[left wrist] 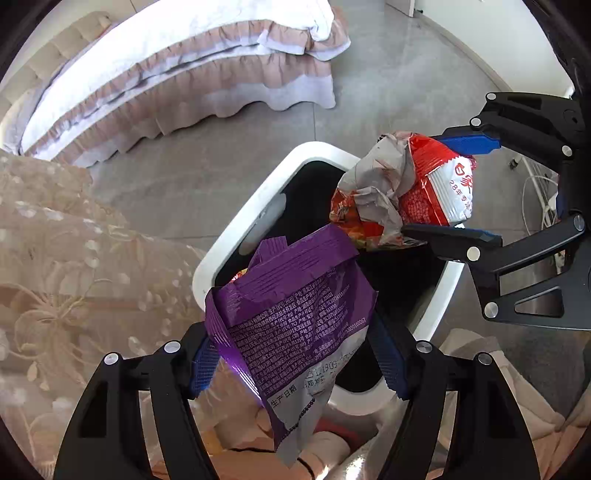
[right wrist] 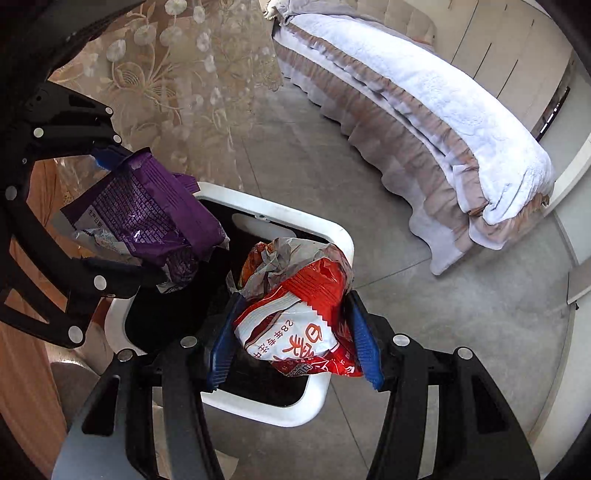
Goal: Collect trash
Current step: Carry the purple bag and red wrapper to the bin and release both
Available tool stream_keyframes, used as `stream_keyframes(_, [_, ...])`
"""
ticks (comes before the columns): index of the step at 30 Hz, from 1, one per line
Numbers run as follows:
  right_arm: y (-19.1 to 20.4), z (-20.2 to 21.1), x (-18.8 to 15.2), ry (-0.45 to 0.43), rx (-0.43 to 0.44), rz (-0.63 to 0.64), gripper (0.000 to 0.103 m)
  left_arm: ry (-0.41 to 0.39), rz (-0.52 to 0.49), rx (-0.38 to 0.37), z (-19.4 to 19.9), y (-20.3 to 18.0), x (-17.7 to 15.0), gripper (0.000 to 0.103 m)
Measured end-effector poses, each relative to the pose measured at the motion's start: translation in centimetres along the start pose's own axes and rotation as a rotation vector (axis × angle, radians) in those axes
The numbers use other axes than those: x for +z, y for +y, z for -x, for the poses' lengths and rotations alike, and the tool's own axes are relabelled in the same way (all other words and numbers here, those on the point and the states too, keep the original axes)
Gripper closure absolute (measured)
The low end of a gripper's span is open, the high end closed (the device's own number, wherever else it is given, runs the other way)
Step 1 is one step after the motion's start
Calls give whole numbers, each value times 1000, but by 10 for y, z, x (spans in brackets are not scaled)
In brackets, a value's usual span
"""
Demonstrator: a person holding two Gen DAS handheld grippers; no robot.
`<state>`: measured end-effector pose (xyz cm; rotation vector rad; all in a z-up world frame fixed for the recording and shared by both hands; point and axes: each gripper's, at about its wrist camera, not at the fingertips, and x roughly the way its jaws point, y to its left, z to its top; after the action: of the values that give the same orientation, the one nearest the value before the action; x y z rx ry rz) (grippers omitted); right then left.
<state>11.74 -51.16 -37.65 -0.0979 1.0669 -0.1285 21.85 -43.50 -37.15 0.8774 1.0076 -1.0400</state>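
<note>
Daylight fills the room, bright and soft, washing out the white bedspread [left wrist: 207, 33] in the left wrist view almost to blank. The grey floor [right wrist: 461, 325] carries only faint shadows. Both views bow hard at their dark round borders (fisheye), bending the bed's edge. A small glare spot sits on the purple wrapper [right wrist: 136, 236]. Focus is crisp throughout.

a: background? bed [right wrist: 424, 99] with white quilt [left wrist: 192, 40] and brown ruffled skirt [left wrist: 207, 99], on grey tiled floor [right wrist: 424, 314].
b: near side?
a: beige floral lace cloth [left wrist: 55, 258], hanging to the floor. wood surface [right wrist: 26, 369] beside it.
b: far wall?
a: pale cupboard doors [right wrist: 491, 40]; white cables [left wrist: 535, 199] at the edge.
</note>
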Motion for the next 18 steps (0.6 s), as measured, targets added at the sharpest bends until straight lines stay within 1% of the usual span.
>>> stream_keyframes(1, [-1, -4, -2, 18, 16, 4, 34, 9, 15, -12, -6, 2, 2, 27])
stream_keyframes(2, [-2, -6, -3, 31, 26, 11, 21, 21, 37, -32, -11, 4, 3, 16])
stream_keyframes(3, [-2, -6, -6, 20, 16, 20, 4, 34, 60, -54, -16, 7, 4, 5])
stream_keyframes(4, [-2, -7, -9, 19, 8, 27, 4, 38, 75, -76, -20, 8, 5, 5])
stream_keyframes(6, [-5, -13, -10, 47, 20, 21, 4, 46, 77, -103, -24, 7, 4, 5])
stream_keyframes(9, [-6, -12, -10, 47, 5, 13, 4, 37, 61, -98, -23, 2, 4, 5])
stream_keyframes(12, [-8, -9, -7, 25, -8, 7, 4, 11, 48, -99, -13, -1, 3, 5])
stream_keyframes(18, [-9, 10, 3, -30, -37, 25, 4, -46, 39, -51, 10, 1, 7, 5])
